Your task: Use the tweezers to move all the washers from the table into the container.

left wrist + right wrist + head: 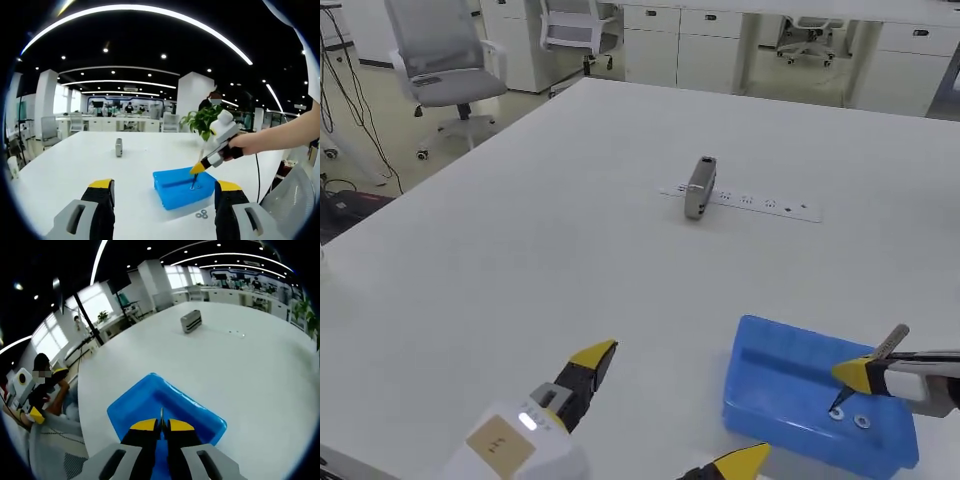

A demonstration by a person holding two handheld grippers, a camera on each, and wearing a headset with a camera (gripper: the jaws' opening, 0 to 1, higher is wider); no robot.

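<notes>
White table (pixel 570 250) in open office, left claw (pixel 680 403) wide, right claw (pixel 850 373) tight on tweezers (pixel 893 342) over blue container (pixel 785 365)

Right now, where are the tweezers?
In the head view's lower right, the tweezers are clamped in the right gripper, tips down inside the container next to a washer.

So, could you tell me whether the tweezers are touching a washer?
Cannot tell. In the head view the tip of the tweezers ends right at a washer in the container, but it is too small to show contact or a gap.
</notes>
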